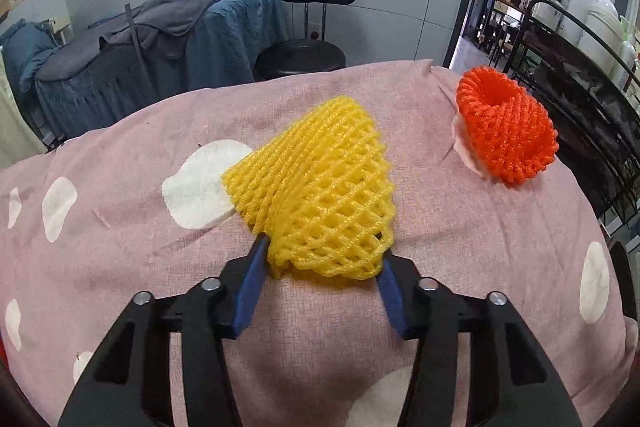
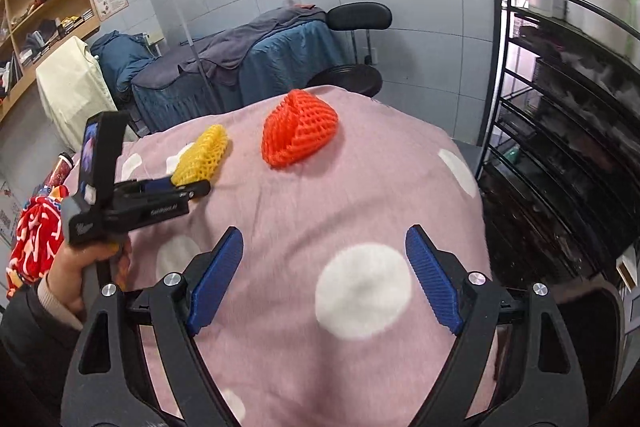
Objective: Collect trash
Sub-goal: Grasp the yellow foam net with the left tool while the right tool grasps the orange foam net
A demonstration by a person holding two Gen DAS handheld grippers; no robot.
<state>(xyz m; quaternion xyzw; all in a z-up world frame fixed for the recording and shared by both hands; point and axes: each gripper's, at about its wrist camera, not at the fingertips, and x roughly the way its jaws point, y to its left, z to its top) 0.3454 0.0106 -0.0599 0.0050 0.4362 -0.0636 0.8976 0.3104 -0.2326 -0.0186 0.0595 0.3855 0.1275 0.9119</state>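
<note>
The left gripper has its fingers on both sides of the yellow foam net at frame centre, touching its near edge; whether it already squeezes, I cannot tell. The net looks light and soft, so a hold on the bunched edge seems best. The right gripper is wide open, holding nothing, and the orange net lies in the upper middle.

Two foam nets on the bedspread (chair behind)
</note>
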